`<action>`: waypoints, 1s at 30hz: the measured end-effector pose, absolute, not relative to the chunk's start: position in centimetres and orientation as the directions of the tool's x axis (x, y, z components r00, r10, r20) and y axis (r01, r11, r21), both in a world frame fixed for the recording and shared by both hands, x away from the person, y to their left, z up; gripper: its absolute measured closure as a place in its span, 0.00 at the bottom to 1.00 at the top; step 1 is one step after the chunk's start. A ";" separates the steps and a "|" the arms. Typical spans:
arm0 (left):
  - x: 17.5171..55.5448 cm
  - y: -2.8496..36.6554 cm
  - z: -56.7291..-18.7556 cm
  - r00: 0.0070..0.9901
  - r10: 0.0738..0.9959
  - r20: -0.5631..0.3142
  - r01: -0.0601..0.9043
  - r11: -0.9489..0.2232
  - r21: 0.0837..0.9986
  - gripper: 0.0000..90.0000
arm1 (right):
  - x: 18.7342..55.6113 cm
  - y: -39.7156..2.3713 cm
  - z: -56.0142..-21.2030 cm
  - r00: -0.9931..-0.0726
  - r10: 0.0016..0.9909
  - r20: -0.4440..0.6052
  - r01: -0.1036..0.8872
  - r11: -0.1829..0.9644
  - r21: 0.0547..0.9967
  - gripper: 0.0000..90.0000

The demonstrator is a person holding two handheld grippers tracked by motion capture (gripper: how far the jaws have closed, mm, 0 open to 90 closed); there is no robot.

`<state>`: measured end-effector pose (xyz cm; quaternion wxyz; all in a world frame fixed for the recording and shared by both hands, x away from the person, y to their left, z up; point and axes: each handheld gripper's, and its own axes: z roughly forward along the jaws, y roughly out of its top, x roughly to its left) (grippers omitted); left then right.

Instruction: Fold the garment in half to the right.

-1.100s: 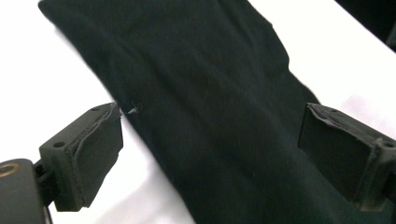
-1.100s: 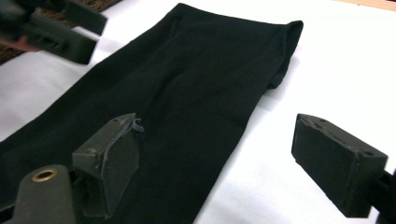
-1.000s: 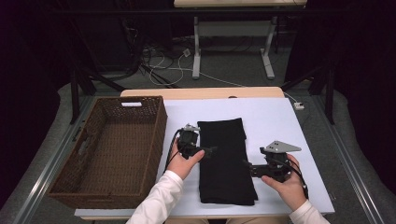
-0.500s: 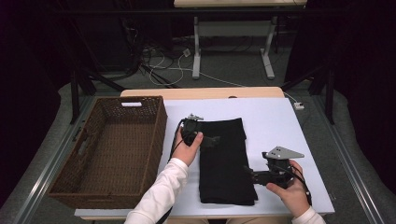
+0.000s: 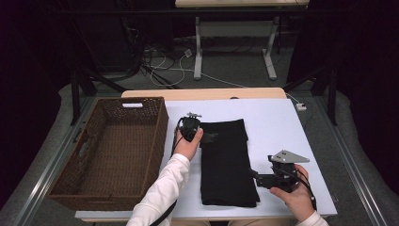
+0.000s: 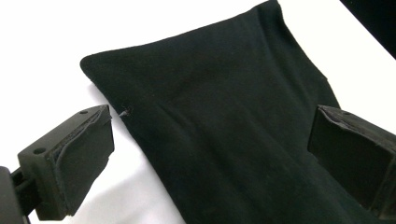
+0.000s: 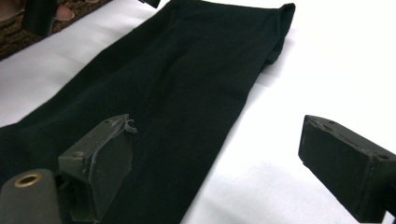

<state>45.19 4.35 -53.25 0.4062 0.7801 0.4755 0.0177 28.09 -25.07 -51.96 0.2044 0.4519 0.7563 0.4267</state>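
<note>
White table (image 5: 277, 122) bears a folded black cloth (image 5: 226, 160), ungrasped; both grippers, left (image 5: 210, 138) and right (image 5: 252, 173), flank its edges, jaws wide open and empty, beside an empty wicker basket (image 5: 101, 188).

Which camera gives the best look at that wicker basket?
The high view: the whole basket sits left of the black cloth. The right gripper view catches a brown sliver of it at top left.

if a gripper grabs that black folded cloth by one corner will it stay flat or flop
Probably flop: the black cloth lies limp and flat on the table, folded in soft layers with rounded edges, so it should sag and may unfold. It looks thin, so likely light. Pushed, it would probably bunch up rather than slide whole.
</note>
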 end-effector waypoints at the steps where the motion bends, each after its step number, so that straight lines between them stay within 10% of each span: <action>1: 45.5 4.3 -53.5 0.541 0.756 -0.367 0.736 -0.215 0.642 0.00 | 28.1 -25.1 -52.1 -0.506 0.860 0.070 0.511 0.233 0.828 0.11; 25: 46.4 1.4 -55.2 0.535 0.755 -0.379 0.777 -0.265 0.571 0.00 | 28.2 -24.9 -52.6 -0.520 0.850 0.078 0.521 0.244 0.818 0.11; 30: 46.3 0.8 -55.0 0.535 0.778 -0.330 0.771 -0.290 0.567 0.13 | 28.2 -24.8 -52.7 -0.521 0.850 0.083 0.530 0.245 0.812 0.11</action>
